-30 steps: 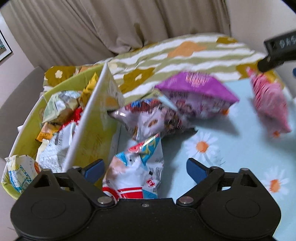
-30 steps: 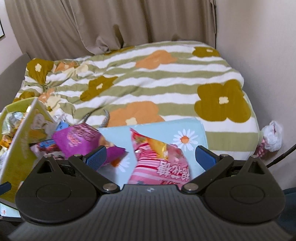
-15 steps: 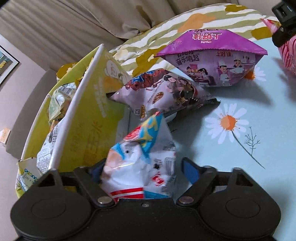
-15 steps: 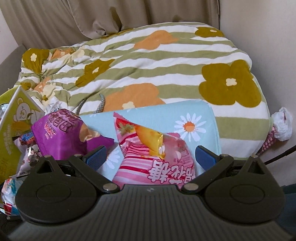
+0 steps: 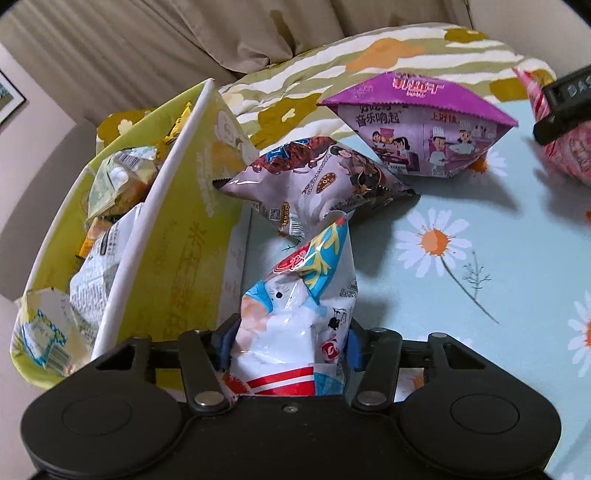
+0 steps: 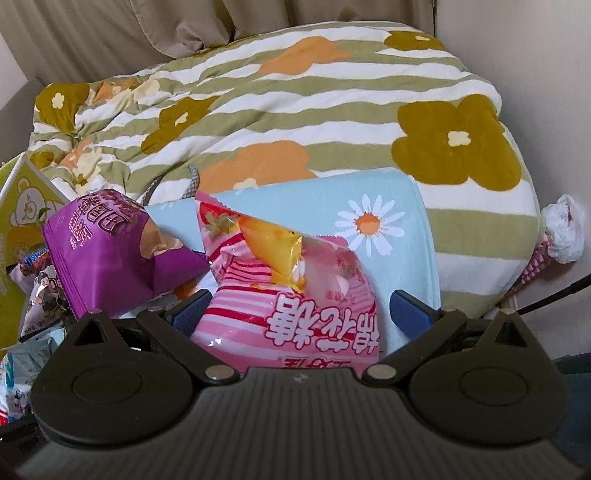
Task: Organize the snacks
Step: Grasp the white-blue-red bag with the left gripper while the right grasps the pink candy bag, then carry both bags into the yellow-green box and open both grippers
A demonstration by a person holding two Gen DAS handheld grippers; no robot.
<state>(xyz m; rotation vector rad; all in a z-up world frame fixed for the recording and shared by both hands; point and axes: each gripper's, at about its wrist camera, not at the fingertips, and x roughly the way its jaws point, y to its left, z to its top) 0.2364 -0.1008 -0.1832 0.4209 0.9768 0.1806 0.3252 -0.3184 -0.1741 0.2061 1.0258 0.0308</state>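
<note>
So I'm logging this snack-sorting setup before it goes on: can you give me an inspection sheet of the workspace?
Surface: light blue daisy-print cloth.
Job's things: blue-and-white snack bag, brown-printed snack bag, purple bag, pink striped bag, yellow-green box holding snacks.
Clutter: white plastic bag at the wall.
Grippers: left gripper shut on blue-and-white snack bag, just closed; right gripper open, straddling pink striped bag.
Cables: dark cable.
Surroundings: striped floral blanket, curtain.

Light blue daisy-print cloth spread flat, backing onto a striped flowery blanket. On the cloth: yellow-green box at left stuffed with packets, brownish snack bag beside it, purple bag further back, pink striped bag off right.
</note>
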